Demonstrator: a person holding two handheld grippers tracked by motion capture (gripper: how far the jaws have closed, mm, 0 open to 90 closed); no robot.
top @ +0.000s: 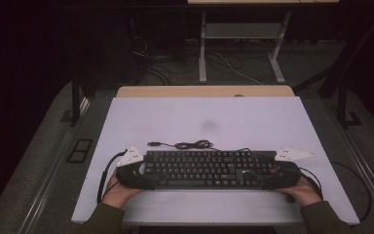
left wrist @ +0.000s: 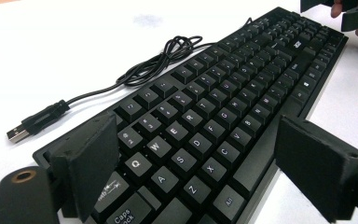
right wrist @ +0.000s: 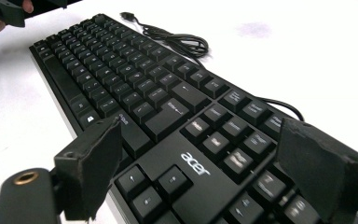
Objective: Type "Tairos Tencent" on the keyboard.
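A black keyboard (top: 207, 168) is laid flat on the near part of the white desk (top: 253, 122). Its ends are straddled by the left gripper (top: 135, 170) and the right gripper (top: 278, 171), whose fingers (left wrist: 91, 163) are spread wide and are not pressed on it. Its cable (top: 190, 145) is coiled just behind it.
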